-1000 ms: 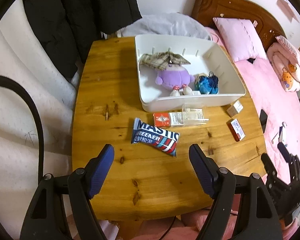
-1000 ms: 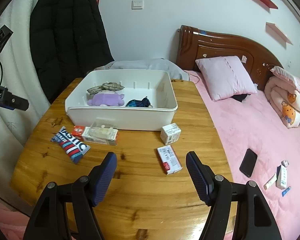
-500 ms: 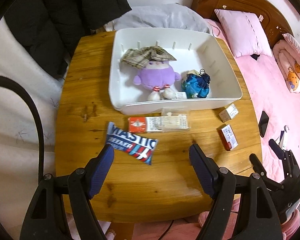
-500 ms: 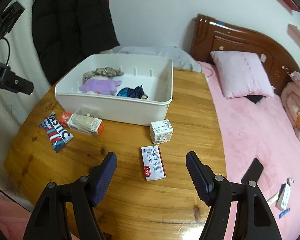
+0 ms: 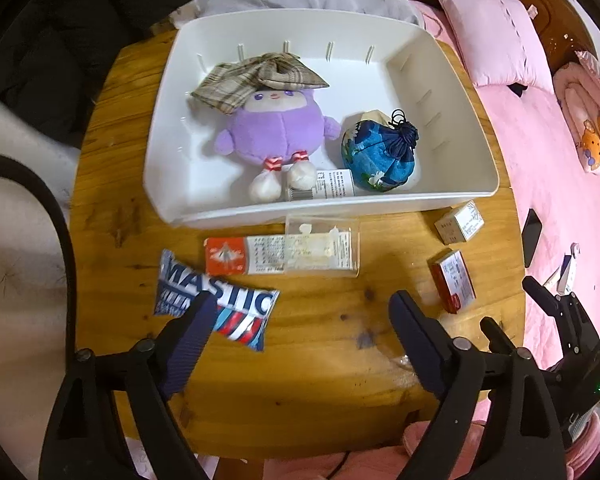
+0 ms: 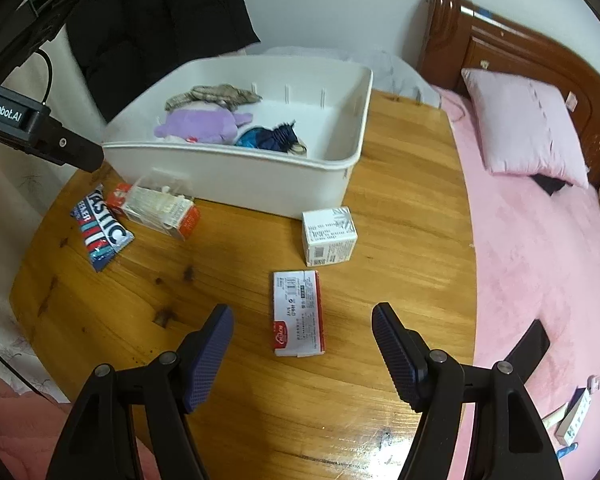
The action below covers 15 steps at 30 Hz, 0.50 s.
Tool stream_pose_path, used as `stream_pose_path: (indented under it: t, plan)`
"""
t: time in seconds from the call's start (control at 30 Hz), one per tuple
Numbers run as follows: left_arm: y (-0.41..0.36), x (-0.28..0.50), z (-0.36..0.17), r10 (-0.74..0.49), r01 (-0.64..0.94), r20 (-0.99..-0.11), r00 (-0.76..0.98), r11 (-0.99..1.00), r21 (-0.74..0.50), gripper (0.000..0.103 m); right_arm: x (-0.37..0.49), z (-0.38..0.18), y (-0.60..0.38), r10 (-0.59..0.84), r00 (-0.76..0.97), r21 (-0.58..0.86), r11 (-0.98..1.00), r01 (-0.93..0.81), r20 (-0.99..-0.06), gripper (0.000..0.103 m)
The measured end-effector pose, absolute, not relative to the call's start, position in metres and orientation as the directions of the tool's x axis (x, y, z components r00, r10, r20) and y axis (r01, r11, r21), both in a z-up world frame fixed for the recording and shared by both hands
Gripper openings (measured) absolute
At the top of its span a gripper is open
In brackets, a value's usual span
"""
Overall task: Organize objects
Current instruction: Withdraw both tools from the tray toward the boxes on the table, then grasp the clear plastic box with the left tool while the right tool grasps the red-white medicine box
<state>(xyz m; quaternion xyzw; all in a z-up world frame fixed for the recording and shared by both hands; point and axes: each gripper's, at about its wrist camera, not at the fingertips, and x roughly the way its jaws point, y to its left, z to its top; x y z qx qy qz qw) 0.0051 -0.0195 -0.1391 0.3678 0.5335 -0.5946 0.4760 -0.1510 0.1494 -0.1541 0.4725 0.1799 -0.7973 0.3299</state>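
A white bin [image 5: 480, 168] [image 6: 332, 176] on the wooden table holds a purple plush [image 5: 276, 136], a plaid cloth [image 5: 256, 76] and a blue pouch [image 5: 380, 152]. In front of it lie a blue snack packet [image 5: 236, 304] [image 6: 100, 232], a long orange-and-white box [image 5: 252, 256] [image 6: 160, 212] with a clear case [image 5: 324, 248] on it, a small white box [image 5: 460, 222] [image 6: 329, 236] and a red-and-white box [image 5: 454, 280] [image 6: 298, 314]. My left gripper [image 5: 300, 316] is open above the packet's right end. My right gripper [image 6: 302, 336] is open, with the red-and-white box between its fingers.
The round wooden table [image 6: 412, 240] borders a pink bed [image 6: 540, 260] on the right, with a pillow [image 6: 528, 120], a phone [image 6: 528, 344] and small tubes [image 6: 576, 416]. A black coat [image 6: 160, 12] hangs behind the table.
Both grippers moved forward and down toward the table. The left now hangs over the snack packet, the right straddles the red-and-white box. Both stayed open.
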Motion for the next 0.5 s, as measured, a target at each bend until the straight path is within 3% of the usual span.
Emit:
stream_pose_path:
  t: [0.5]
  plan:
    - [-0.055,-0.018,-0.187,-0.074,0.950,-0.950,-0.304,-0.101,-0.296,0.093,-0.174,-0.186,0.147,-0.296,-0.230,0.091,-0.774,0.627,-0.927,0.072]
